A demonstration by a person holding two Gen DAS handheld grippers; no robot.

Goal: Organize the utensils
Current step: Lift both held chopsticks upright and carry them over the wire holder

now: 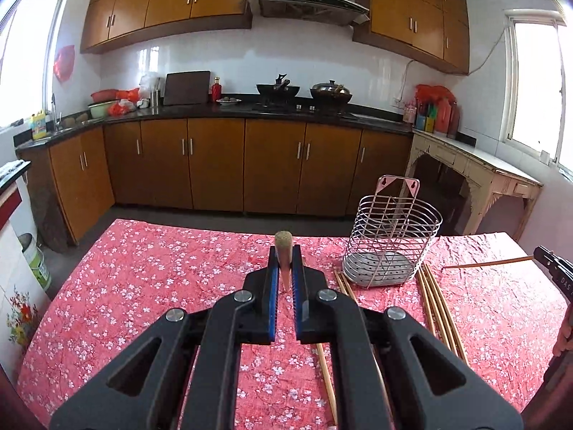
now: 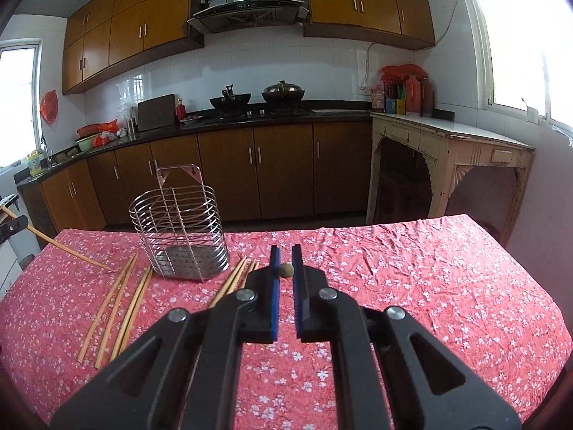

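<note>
Chopsticks: each gripper has one clamped. The left gripper (image 1: 284,268) pinches a chopstick (image 1: 284,251) seen end-on; the right gripper (image 2: 284,268) pinches another (image 2: 286,270) the same way. The wire rack (image 1: 392,243) stands empty on the red cloth (image 1: 143,268), at about two o'clock from the left gripper and ten o'clock from the right. Loose chopsticks (image 2: 114,308) lie on both sides of it. The step looks like carrying; next, each stick must be tipped upright over the rack's mouth and dropped in.

Right gripper (image 1: 553,268) cut off by left view's edge, jaws unseen. Loose chopsticks (image 1: 442,308) partly hidden behind left gripper (image 1: 285,261). Counter bottles (image 2: 408,95) too small to read.
</note>
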